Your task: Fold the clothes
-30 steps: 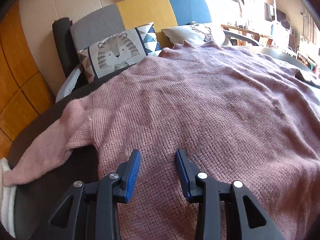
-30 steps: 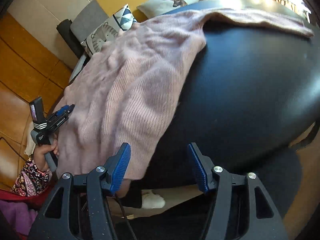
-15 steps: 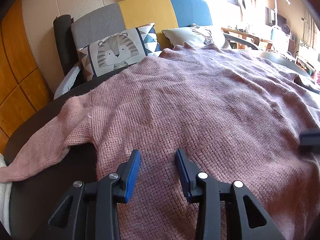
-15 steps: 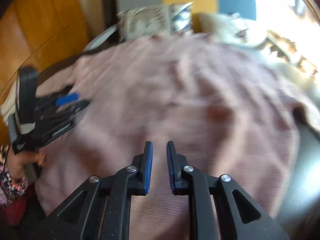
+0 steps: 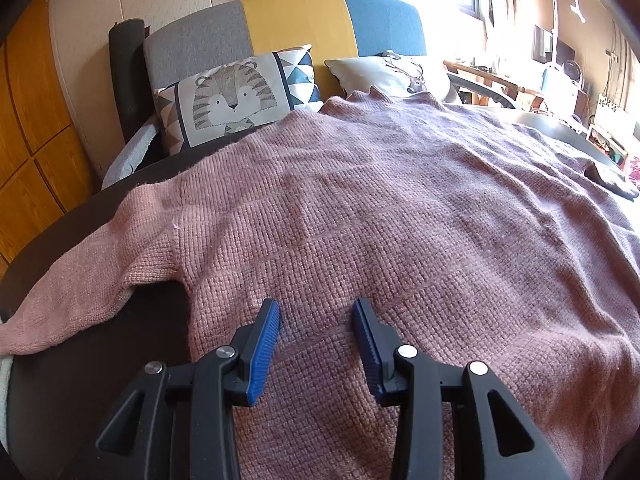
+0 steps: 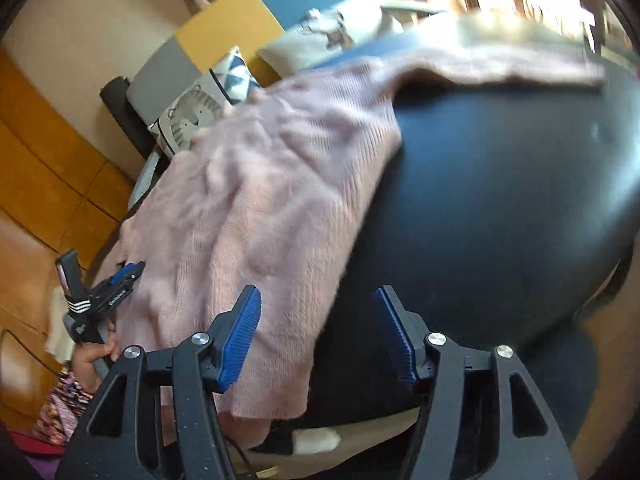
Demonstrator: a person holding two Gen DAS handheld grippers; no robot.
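A pink sweater (image 5: 400, 220) lies spread on the dark table (image 6: 500, 200). The left gripper (image 5: 316, 312) hovers part-open over the sweater's near edge, empty. The right gripper (image 6: 316, 300), jaws just reopened wide, holds nothing.

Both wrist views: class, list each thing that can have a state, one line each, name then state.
pink sweater: spread flat, unfolded, hem overhanging the table edge.
left sleeve: stretched out sideways.
left gripper: open above the sweater.
right gripper: jaws just opened, nothing gripped.
black table: partly covered.

- No lettering can be read anywhere.
- The black left gripper (image 6: 120, 286) with blue pads, far left of the near fingers, bears small white print, too blurred to read.
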